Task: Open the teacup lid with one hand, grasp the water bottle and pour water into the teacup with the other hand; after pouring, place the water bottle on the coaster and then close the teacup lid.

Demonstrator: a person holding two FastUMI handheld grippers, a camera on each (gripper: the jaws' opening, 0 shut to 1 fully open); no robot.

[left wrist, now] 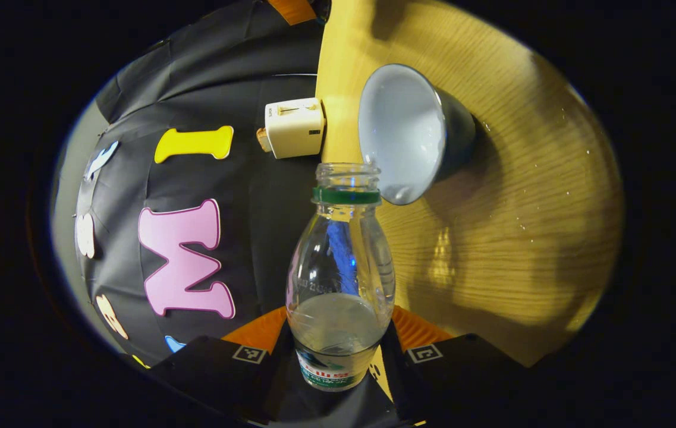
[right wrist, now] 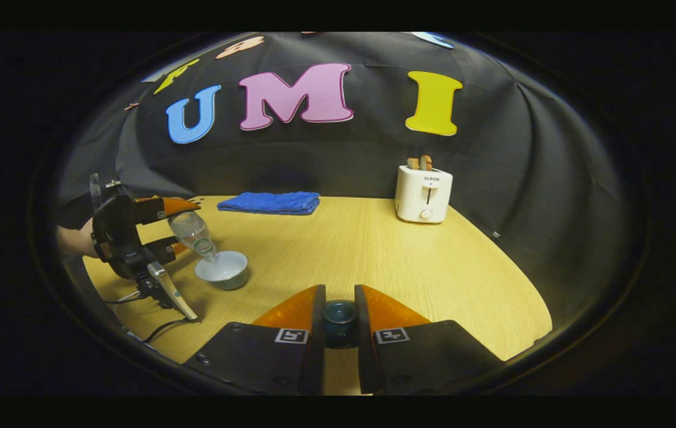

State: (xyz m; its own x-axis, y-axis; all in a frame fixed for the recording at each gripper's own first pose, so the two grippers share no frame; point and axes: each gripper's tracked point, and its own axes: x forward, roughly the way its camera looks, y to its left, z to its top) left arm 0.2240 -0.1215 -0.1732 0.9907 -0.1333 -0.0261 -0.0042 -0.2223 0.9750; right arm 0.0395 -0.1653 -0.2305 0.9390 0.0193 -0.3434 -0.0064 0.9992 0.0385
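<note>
Pinched between the left gripper's [left wrist: 338, 356] fingers, the water bottle [left wrist: 340, 279] is tipped with its open neck at the rim of the teacup [left wrist: 409, 134]; some water is left in the bottle, and the cup's pale inside shows. From the right gripper view, the bottle slants down over the teacup on the desk [right wrist: 385, 249]. Fingers of the right gripper [right wrist: 339, 324] press on the dark teacup lid [right wrist: 339, 315]. Behind the teacup lie a blue towel [right wrist: 270, 203] and, farther right, a toaster [right wrist: 423, 193].
</note>
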